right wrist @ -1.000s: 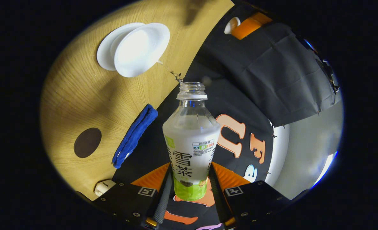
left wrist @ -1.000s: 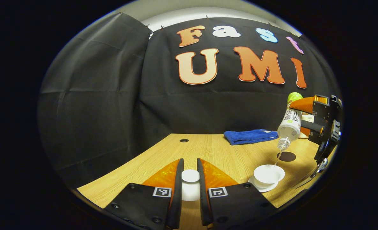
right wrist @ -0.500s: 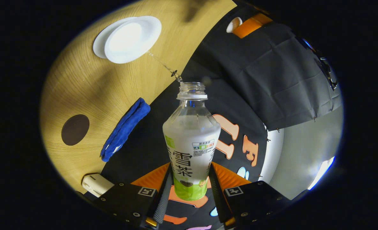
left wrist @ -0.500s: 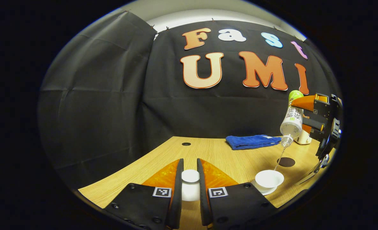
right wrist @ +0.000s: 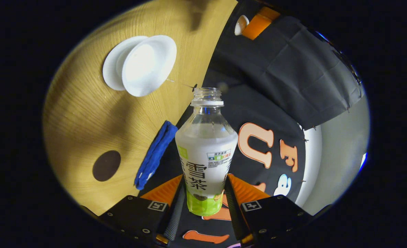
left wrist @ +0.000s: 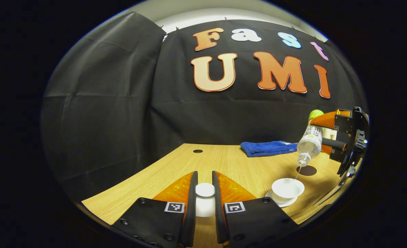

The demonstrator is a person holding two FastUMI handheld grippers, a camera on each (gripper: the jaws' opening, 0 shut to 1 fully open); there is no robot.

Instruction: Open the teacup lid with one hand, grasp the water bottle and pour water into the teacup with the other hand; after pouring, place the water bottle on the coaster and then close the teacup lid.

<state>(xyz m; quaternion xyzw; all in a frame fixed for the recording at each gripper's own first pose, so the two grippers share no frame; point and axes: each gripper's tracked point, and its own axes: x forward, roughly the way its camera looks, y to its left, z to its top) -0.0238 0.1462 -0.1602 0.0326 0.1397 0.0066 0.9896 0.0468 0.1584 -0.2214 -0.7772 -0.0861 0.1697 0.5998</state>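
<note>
In the left gripper view, the left gripper (left wrist: 205,187) sits at the bottom centre, its two fingers nearly closed and pressing on the white teacup lid (left wrist: 205,189) held above the wooden table (left wrist: 231,165). At the lower right the open teacup (left wrist: 288,187) stands on its saucer (left wrist: 281,202), with the dark round coaster (left wrist: 308,170) just behind it and a folded blue cloth (left wrist: 268,148) farther back. In the right gripper view, the right gripper (right wrist: 205,193) clamps both fingers on the lower body of the water bottle (right wrist: 206,151) at the frame's centre. The bottle is uncapped and tipped, and a thin stream runs from its mouth toward the teacup in the upper left.
</note>
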